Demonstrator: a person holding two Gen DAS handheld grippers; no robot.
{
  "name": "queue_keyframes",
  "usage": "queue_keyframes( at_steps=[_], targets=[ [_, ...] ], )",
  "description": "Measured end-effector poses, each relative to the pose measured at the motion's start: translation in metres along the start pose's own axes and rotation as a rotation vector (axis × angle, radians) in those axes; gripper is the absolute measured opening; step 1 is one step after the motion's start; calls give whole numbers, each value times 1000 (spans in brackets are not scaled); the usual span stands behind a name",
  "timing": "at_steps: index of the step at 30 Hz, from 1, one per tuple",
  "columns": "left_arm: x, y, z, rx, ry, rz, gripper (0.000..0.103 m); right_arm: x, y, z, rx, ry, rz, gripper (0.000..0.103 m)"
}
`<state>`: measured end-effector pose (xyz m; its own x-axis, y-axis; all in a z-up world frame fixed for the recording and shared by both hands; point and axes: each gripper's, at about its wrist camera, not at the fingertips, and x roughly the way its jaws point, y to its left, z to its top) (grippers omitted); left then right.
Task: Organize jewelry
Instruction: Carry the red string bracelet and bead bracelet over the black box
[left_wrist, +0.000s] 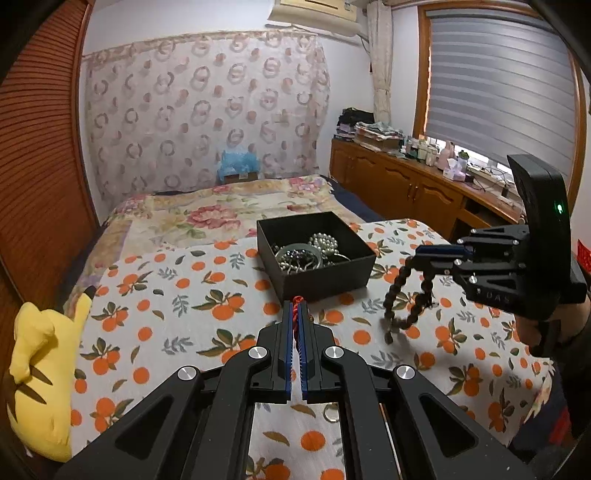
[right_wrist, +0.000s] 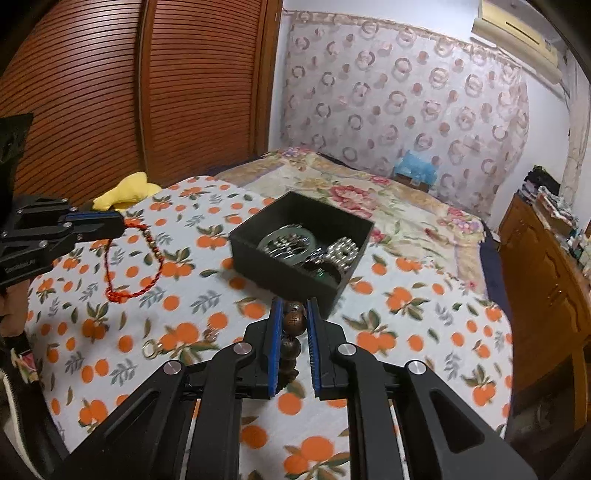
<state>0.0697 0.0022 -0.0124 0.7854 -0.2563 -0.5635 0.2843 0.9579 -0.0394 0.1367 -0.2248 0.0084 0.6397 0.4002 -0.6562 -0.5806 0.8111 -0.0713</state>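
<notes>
Nearest to me, my left gripper (left_wrist: 296, 314) is clamped narrow on a red braided cord bracelet with small beads (right_wrist: 138, 258), which hangs lifted above the near left part of the orange-print cloth (left_wrist: 177, 295). My right gripper (right_wrist: 294, 321) is pinched on a dark brown wooden bead bracelet (left_wrist: 402, 302), its loop dangling over the cloth's right side. A small metal ring (right_wrist: 149, 349) lies loose on the cloth near its front edge. Farther on, toward the cloth's far edge, sits the open black square box (left_wrist: 332, 273), already holding a heap of silver and pearl jewelry (left_wrist: 314, 253). I judge both pieces are mid-carry; next I must bring each over the box rim and release.
</notes>
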Motion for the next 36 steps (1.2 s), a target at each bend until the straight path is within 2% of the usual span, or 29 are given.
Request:
queue_keyframes(
  at_steps=[7,13,21,28,34,36],
  targets=[
    [0,3,14,11,-26,3,2,6,-14,33,0,-22,-39,15],
    [5,5,25,4,-37,1,2,11,-20,63,12,-58,-38,15],
    [12,2,35,10,-46,3,2,36,-21,94,26,-72,-53,15],
    [17,3,41,13,-49,6,2,59,-29,90,85,-26,-12,19],
    [29,0,52,21,-43,6,2,59,-40,72,113,-10,-17,19],
    [34,-2,57,24,-39,7,2,58,-46,65,126,-6,-21,23]
  ],
)
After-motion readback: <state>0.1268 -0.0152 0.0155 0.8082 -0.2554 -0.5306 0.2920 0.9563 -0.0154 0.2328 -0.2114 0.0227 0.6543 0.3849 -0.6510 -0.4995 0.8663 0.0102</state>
